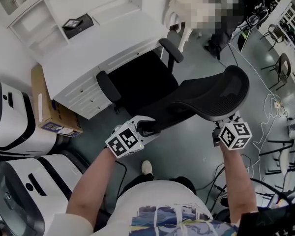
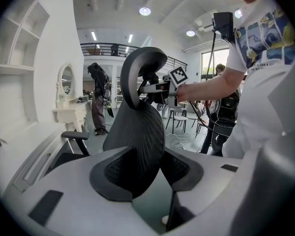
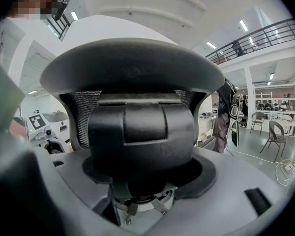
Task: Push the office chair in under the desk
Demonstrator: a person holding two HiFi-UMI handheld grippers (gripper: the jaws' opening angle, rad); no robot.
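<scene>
The black mesh office chair [image 1: 142, 85] stands in front of the white desk [image 1: 108, 38], with its seat partly under the desk edge and its backrest [image 1: 196, 102] leaning toward me. My left gripper [image 1: 146, 127] is shut on the side edge of the backrest; in the left gripper view the mesh backrest [image 2: 135, 136] is clamped between the two pads of that gripper [image 2: 147, 173]. My right gripper [image 1: 226, 121] is at the top of the chair. In the right gripper view the headrest [image 3: 137, 77] and its black bracket fill the space between the pads of that gripper [image 3: 142, 173], which is shut on them.
A white drawer unit [image 1: 83, 100] and a cardboard box [image 1: 49, 107] sit left of the chair. White machines [image 1: 14, 127] stand at the far left. Cables [image 1: 270, 127] run over the floor on the right, near spare chairs [image 1: 280, 65]. A person [image 1: 226, 28] stands behind the desk.
</scene>
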